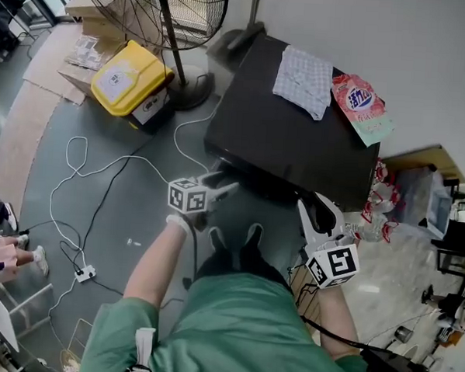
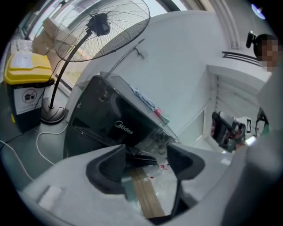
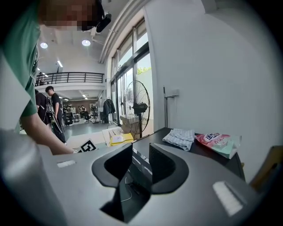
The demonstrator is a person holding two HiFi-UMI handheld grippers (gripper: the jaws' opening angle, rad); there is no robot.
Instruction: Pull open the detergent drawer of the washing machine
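Observation:
The black washing machine [image 1: 289, 138] stands against the white wall, with a checked cloth [image 1: 303, 80] and a pink detergent bag [image 1: 361, 106] on its lid. My left gripper [image 1: 221, 185] hovers at the machine's front left corner. In the left gripper view the left gripper [image 2: 146, 161] is open and empty, aimed at the dark Midea front panel [image 2: 119, 126]. My right gripper [image 1: 318, 213] is at the front right corner. The right gripper [image 3: 140, 165] shows a narrow gap with nothing in it. I cannot pick out the drawer on the dark front.
A pedestal fan [image 1: 160, 6] and a yellow-lidded bin [image 1: 129, 79] stand left of the machine. White cables [image 1: 78, 165] and a power strip [image 1: 85, 274] lie on the grey floor. Bags and clutter [image 1: 418, 199] crowd the right side. A bystander's shoe [image 1: 38, 258] is at far left.

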